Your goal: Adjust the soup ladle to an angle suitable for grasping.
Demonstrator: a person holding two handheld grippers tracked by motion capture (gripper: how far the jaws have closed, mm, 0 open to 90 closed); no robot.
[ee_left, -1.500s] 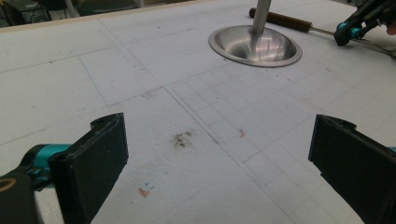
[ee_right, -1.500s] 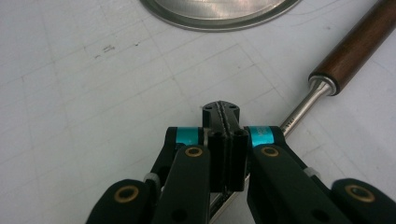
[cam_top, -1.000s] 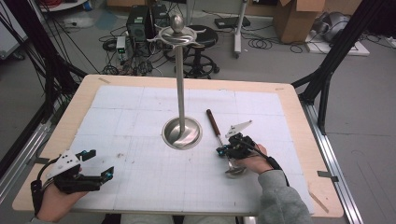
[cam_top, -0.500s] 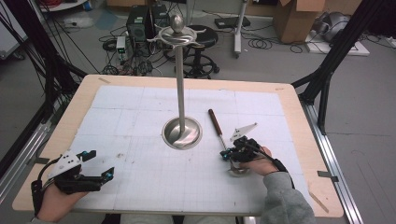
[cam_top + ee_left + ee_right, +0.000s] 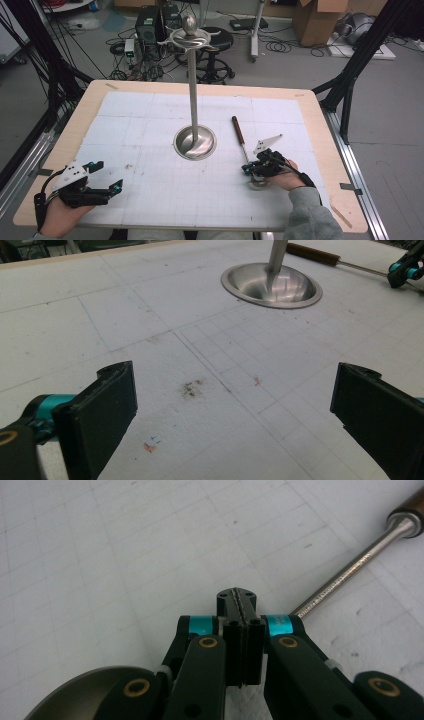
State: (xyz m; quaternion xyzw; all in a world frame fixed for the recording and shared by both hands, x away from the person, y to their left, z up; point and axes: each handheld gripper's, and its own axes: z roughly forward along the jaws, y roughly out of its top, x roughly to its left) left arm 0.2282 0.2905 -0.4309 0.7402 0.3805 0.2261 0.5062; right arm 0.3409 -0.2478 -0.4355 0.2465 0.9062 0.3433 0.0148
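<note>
At lower right, the closed right gripper (image 5: 253, 170) clamps the ladle (image 5: 241, 142); next it likely lifts toward the stand (image 5: 194, 142); the left gripper (image 5: 102, 182) waits open, empty.

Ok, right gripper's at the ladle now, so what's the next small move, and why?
Probably open the right gripper and set its jaws either side of the shaft of the ladle. The jaws are pressed shut with nothing visibly between them. The shaft runs past beside them toward the bowl, so I doubt there is a real grip.
</note>
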